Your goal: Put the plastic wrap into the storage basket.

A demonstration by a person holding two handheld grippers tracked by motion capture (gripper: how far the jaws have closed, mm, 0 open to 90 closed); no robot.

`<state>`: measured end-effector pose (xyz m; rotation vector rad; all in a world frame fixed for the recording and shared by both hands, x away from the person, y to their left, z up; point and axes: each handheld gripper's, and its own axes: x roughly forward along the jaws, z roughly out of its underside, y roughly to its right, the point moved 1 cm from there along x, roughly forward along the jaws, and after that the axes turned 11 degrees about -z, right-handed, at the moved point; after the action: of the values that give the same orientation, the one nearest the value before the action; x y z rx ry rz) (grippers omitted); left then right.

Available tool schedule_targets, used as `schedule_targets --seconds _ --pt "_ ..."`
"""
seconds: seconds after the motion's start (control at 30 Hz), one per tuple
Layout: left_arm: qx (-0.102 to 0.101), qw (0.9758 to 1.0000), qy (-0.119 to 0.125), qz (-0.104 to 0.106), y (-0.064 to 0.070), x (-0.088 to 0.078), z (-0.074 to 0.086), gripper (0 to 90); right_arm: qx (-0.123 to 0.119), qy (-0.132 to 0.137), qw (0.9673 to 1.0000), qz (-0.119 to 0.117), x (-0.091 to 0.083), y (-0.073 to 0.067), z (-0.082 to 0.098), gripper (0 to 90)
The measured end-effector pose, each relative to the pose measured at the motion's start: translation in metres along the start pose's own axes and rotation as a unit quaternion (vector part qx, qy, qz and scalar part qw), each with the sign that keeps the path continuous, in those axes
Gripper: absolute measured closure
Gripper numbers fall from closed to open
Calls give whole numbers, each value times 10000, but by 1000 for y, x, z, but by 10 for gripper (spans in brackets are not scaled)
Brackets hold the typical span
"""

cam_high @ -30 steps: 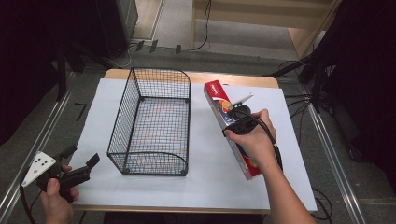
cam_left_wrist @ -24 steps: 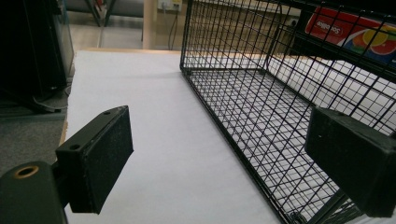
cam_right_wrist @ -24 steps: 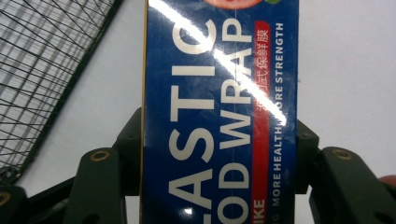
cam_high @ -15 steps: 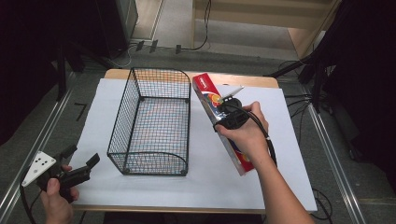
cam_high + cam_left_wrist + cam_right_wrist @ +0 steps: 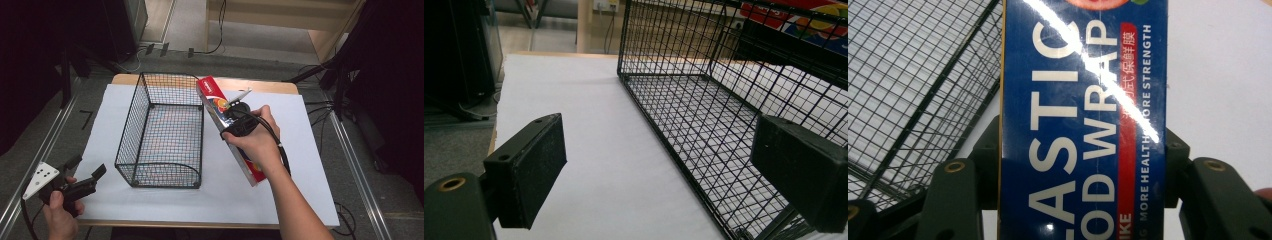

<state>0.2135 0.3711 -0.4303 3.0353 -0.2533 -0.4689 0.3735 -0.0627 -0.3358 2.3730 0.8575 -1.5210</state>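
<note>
Blue-red glossy plastic wrap box (image 5: 226,121), long, clamped in right gripper (image 5: 231,123) beside wire basket (image 5: 162,132); left gripper (image 5: 86,173) wide apart, empty

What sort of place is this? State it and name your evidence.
Probably a lab or recording workspace, not a home: a paper-covered table fenced by metal rails, cables trailing over bare floor, and a lone wire basket and plastic wrap box as props.

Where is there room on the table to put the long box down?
Free: the white sheet right of the wire basket, and the strip on the basket's left. The basket floor is bare too. Crowded: beside the basket's right wall, where the right claw holds the plastic wrap box.
</note>
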Motion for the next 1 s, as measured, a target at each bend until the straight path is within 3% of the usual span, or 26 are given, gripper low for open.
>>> schedule_targets --seconds 1.0 --pt "-6 10000 22 -10 -1 -2 -1 81 -391 -122 9987 -292 15 -36 -12 421"
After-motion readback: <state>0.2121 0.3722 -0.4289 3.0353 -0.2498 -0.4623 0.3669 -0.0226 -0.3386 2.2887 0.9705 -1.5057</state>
